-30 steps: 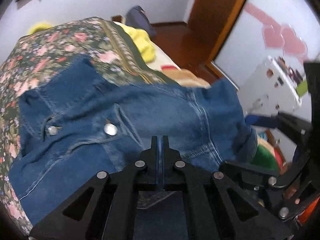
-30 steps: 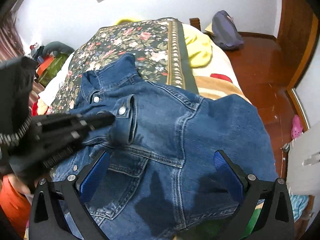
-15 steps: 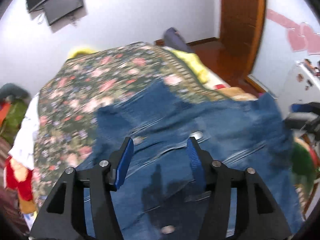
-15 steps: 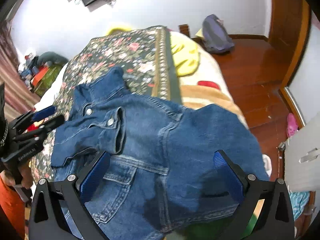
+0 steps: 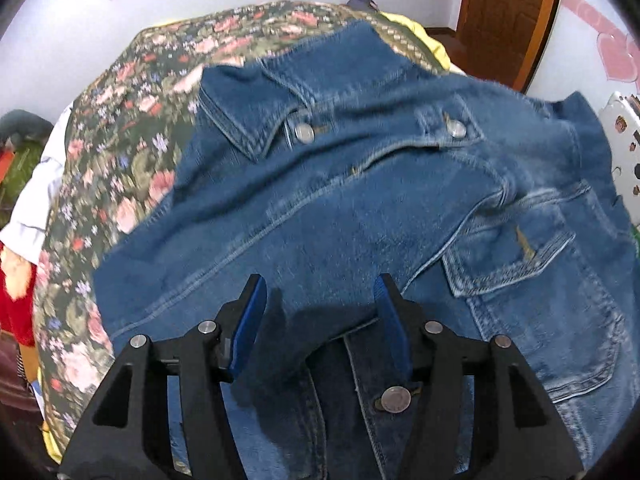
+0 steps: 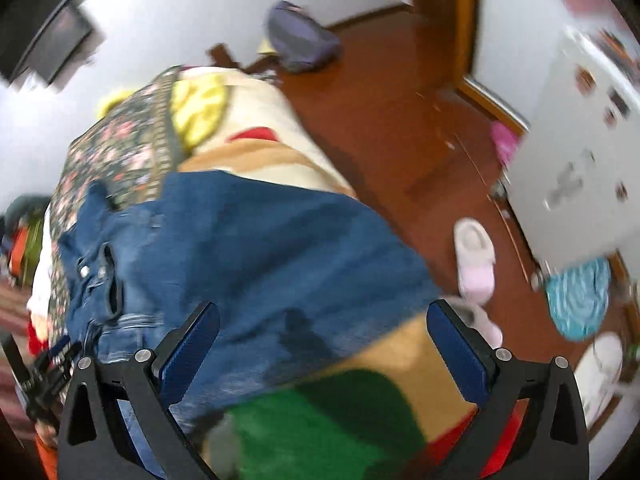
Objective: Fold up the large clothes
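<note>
- Denim jacket (image 5: 360, 208) lies spread on the flowered bedspread (image 5: 120, 184), collar away from us, hem toward us.
- We see the left gripper (image 5: 320, 320) half open and empty, directly over the jacket's middle.
- We see the right gripper (image 6: 322, 344) wide open and empty, over the jacket's right edge (image 6: 280, 240).

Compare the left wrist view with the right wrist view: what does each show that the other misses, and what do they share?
Only the left wrist view shows the jacket's collar, its chest pocket flap and the open left gripper above the denim, gripping nothing.

Only the right wrist view shows the wooden floor, a pink slipper, a purple bag and the open right gripper, empty.

Both show the denim jacket lying on the floral bedspread.
</note>
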